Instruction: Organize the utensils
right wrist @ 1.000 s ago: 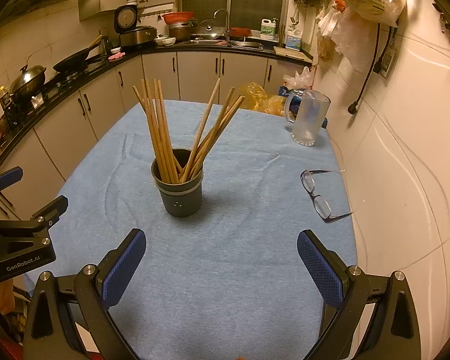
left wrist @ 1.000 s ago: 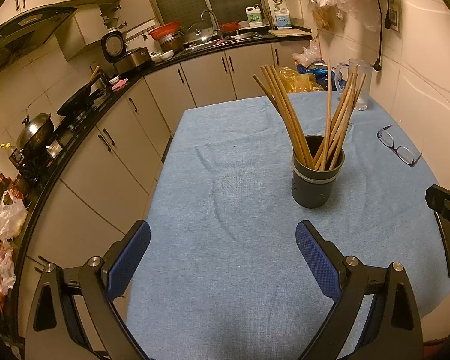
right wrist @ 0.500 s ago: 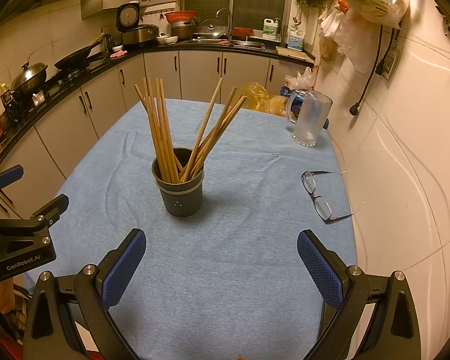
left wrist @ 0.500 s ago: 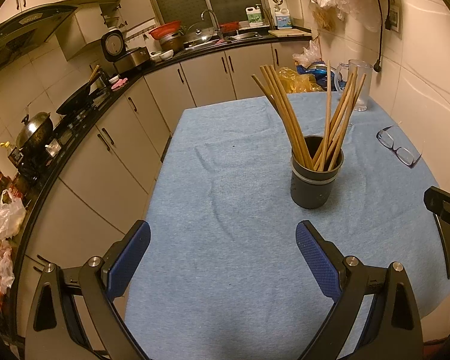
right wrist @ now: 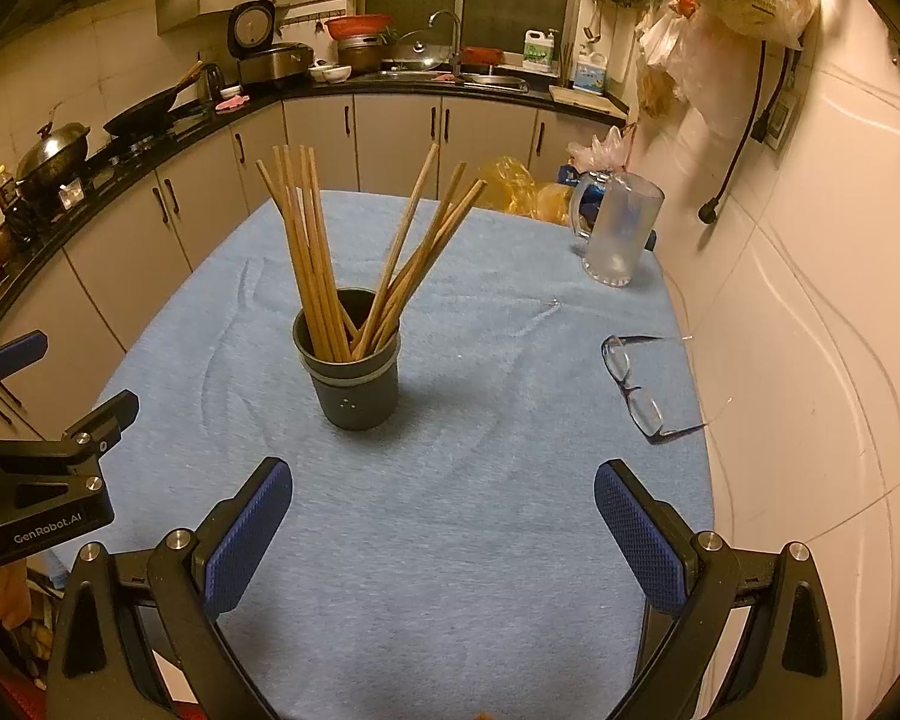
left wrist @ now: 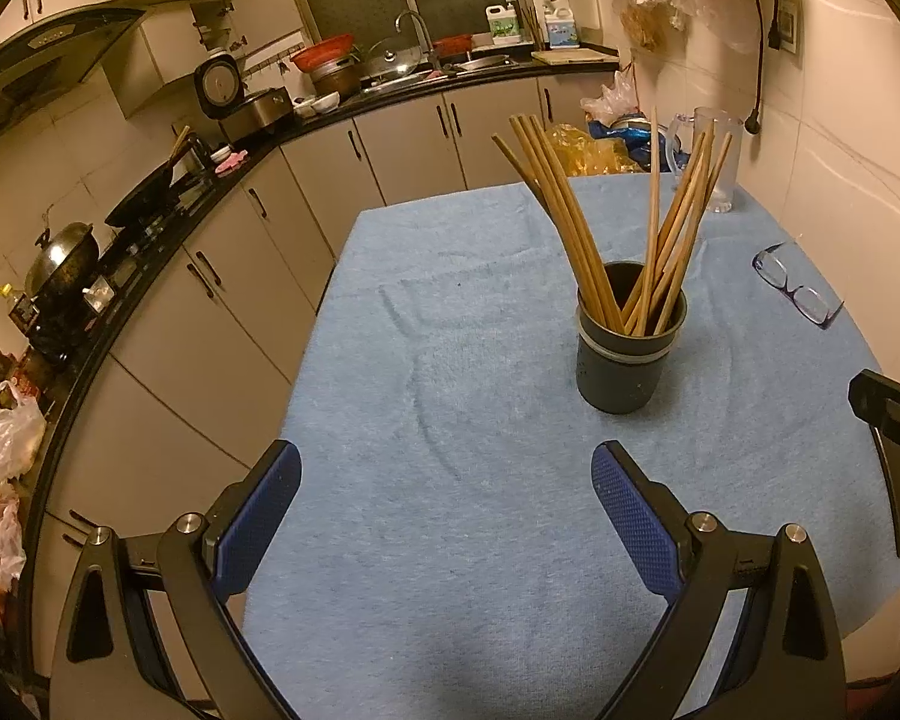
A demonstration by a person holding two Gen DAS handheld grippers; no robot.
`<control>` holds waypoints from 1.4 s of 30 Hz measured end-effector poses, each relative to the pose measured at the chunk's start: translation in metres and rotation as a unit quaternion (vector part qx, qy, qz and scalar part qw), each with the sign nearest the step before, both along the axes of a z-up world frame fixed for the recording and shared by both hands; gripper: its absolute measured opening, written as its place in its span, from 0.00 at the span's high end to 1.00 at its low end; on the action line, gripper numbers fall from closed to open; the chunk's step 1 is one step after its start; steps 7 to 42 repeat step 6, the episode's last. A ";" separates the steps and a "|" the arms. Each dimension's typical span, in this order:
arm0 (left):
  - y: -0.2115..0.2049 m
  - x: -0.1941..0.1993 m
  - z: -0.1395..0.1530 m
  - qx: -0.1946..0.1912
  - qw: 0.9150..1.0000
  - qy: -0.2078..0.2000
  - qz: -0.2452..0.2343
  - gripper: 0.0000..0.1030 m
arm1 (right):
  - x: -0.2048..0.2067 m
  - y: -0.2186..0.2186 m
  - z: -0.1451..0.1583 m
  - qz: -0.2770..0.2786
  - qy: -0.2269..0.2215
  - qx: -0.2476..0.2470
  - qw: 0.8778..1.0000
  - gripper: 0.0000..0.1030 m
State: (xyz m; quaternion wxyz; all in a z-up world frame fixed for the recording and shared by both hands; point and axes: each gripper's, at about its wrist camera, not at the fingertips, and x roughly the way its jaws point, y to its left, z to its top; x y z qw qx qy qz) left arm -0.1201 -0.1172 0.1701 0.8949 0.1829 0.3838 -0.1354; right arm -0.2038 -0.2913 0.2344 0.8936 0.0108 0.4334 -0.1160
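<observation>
A dark round holder (left wrist: 627,348) (right wrist: 354,372) stands upright on the blue cloth (left wrist: 480,408) (right wrist: 450,540) that covers the table. Several wooden chopsticks (left wrist: 588,222) (right wrist: 315,252) lean out of it in two fans. My left gripper (left wrist: 447,495) hangs open near the table's front, to the left of the holder and short of it, with nothing between its blue pads. My right gripper (right wrist: 444,513) is open too, nearer than the holder and slightly right of it, holding nothing.
A pair of glasses (left wrist: 795,291) (right wrist: 636,387) lies on the cloth near the wall. A clear plastic jug (right wrist: 615,231) (left wrist: 711,156) stands at the far right corner, with bags behind it. Kitchen cabinets and a worktop with pans run along the left.
Both views have crept slightly closer to the holder. Neither gripper has changed its opening.
</observation>
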 end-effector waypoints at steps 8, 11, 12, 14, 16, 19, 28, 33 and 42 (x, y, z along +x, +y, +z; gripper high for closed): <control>0.011 0.021 -0.029 0.004 0.999 0.032 0.029 0.06 | 0.003 -0.022 -0.019 -0.025 0.021 0.028 0.999 0.01; 0.011 0.021 -0.029 0.004 0.999 0.032 0.029 0.06 | 0.003 -0.022 -0.019 -0.025 0.021 0.028 0.999 0.01; 0.011 0.021 -0.029 0.004 0.999 0.032 0.029 0.06 | 0.003 -0.022 -0.019 -0.025 0.021 0.028 0.999 0.01; 0.011 0.021 -0.029 0.004 0.999 0.032 0.029 0.06 | 0.003 -0.022 -0.019 -0.025 0.021 0.028 0.999 0.01; 0.011 0.021 -0.029 0.004 0.999 0.032 0.029 0.06 | 0.003 -0.022 -0.019 -0.025 0.021 0.028 0.999 0.01; 0.011 0.021 -0.029 0.004 0.999 0.032 0.029 0.06 | 0.003 -0.022 -0.019 -0.025 0.021 0.028 0.999 0.01; 0.011 0.021 -0.029 0.004 0.999 0.032 0.029 0.06 | 0.003 -0.022 -0.019 -0.025 0.021 0.028 0.999 0.01; 0.011 0.021 -0.029 0.004 0.999 0.032 0.029 0.06 | 0.003 -0.022 -0.019 -0.025 0.021 0.028 0.999 0.01; 0.011 0.021 -0.029 0.004 0.999 0.032 0.029 0.06 | 0.003 -0.022 -0.019 -0.025 0.021 0.028 0.999 0.01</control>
